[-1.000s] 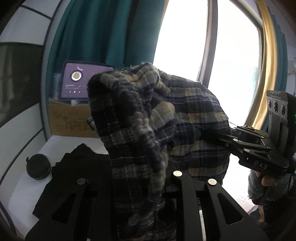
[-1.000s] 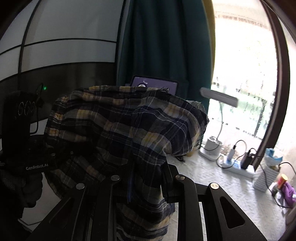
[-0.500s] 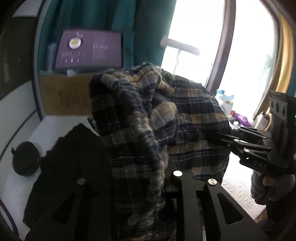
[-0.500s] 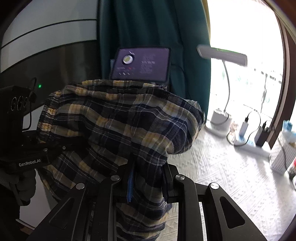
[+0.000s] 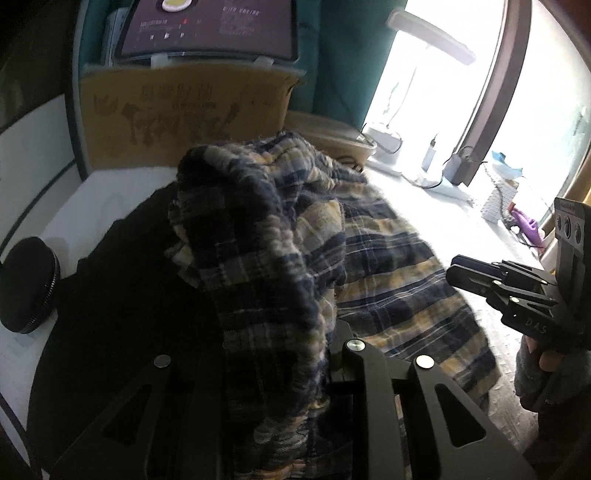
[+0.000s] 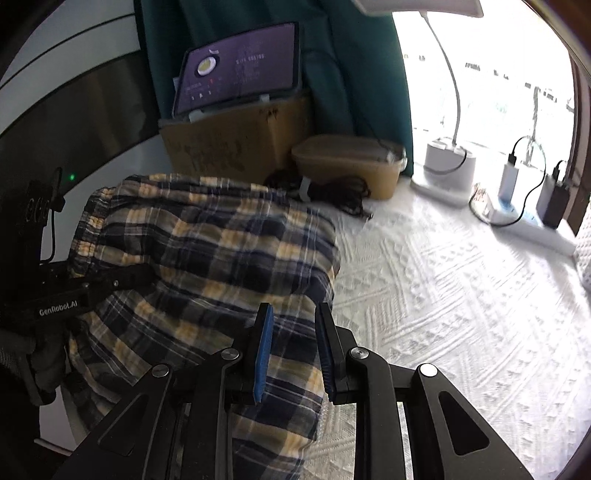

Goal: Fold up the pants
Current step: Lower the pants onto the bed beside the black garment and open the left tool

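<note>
From my left wrist view, my left tool [image 5: 280, 354] sits at the bottom centre of the frame, its jaws narrow and closed on a thick bunch of the plaid pants [image 5: 280, 236]; the cloth rises from the jaws into a heap at mid-frame and spreads to the right over the white surface [image 5: 461, 225]; a black garment [image 5: 110, 295] lies at lower left beneath the plaid, with a round black case [image 5: 27, 284] at the left edge; a cardboard box [image 5: 177, 118] stands at upper centre with a tablet [image 5: 207, 26] on top; my right tool [image 5: 461, 275] enters from the right edge, gripped by a gloved hand [image 5: 535, 369], its tips just at the edge of the plaid. From my right wrist view, my right tool [image 6: 293, 350] is at lower centre, its blue pads [image 6: 264, 354] set narrow with a fold of the pants [image 6: 207, 258] pinched between them; the pants fill the left half of the frame, elastic waistband toward the upper left; my left tool [image 6: 110, 284] reaches in from the left edge and holds the cloth there; a beige lidded container [image 6: 347, 162] and a lamp base [image 6: 447, 166] stand at the upper right.
</note>
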The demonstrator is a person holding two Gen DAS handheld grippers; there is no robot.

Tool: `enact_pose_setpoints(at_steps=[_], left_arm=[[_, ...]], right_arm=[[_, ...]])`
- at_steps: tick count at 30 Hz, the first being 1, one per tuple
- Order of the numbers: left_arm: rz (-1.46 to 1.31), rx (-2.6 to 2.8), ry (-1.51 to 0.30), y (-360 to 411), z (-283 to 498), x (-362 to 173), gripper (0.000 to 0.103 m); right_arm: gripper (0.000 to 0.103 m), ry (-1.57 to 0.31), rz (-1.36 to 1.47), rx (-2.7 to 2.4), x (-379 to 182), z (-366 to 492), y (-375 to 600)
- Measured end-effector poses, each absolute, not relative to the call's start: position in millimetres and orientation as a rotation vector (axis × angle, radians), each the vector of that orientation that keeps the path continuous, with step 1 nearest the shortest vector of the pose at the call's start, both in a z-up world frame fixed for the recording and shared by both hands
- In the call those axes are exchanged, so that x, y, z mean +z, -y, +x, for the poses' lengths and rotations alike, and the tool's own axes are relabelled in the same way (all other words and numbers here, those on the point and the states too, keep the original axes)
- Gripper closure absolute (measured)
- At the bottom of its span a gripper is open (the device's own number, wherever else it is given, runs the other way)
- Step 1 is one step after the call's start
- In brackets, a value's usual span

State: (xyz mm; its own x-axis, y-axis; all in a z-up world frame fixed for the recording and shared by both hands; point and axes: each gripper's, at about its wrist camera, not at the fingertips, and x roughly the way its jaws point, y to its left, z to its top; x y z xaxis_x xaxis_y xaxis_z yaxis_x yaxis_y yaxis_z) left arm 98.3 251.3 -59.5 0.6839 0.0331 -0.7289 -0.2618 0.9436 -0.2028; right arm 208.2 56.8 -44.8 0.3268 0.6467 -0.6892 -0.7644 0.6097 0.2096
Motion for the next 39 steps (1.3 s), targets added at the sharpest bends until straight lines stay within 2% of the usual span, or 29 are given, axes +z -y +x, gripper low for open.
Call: enact_pose_setpoints(at_steps=[9, 12, 14, 18, 19, 21, 22, 23, 30, 34, 39], left_arm=[[-0.331, 0.191, -0.836, -259, 104, -60, 0.073], [-0.333, 0.212, -0.825, -262, 101, -54, 0.068], [-0.331, 0.235, -0.808, -263, 97, -48, 0.060], [-0.328, 0.278, -0.783, -266, 86, -43, 0.057], [-0.327, 0.291, -0.780, -267, 83, -41, 0.057], [-0.321, 0.307, -0.768, -267, 78, -39, 0.056], [-0.311, 0.321, -0.760, -266, 75, -38, 0.055], [-0.292, 0.340, -0.755, -265, 72, -37, 0.052], [-0.277, 0.386, -0.766, -265, 63, -40, 0.051], [-0.271, 0.407, -0.789, -264, 59, -45, 0.051], [-0.244, 0.427, -0.793, -257, 52, -41, 0.051]], right_arm=[[0.078, -0.920, -0.149, 0.912, -73, 221, -55], [0.078, -0.924, -0.147, 0.909, -75, 218, -54], [0.078, -0.924, -0.149, 0.910, -76, 215, -52], [0.078, -0.933, -0.146, 0.910, -76, 206, -43], [0.074, -0.934, -0.146, 0.908, -76, 204, -41], [0.041, -0.932, -0.147, 0.894, -76, 199, -36], [0.017, -0.927, -0.143, 0.888, -76, 198, -33], [0.014, -0.923, -0.130, 0.888, -75, 196, -29], [0.014, -0.952, -0.157, 0.929, -79, 175, -26], [0.039, -0.950, -0.194, 0.944, -79, 160, -27], [0.042, -0.949, -0.204, 0.937, -78, 149, -25]])
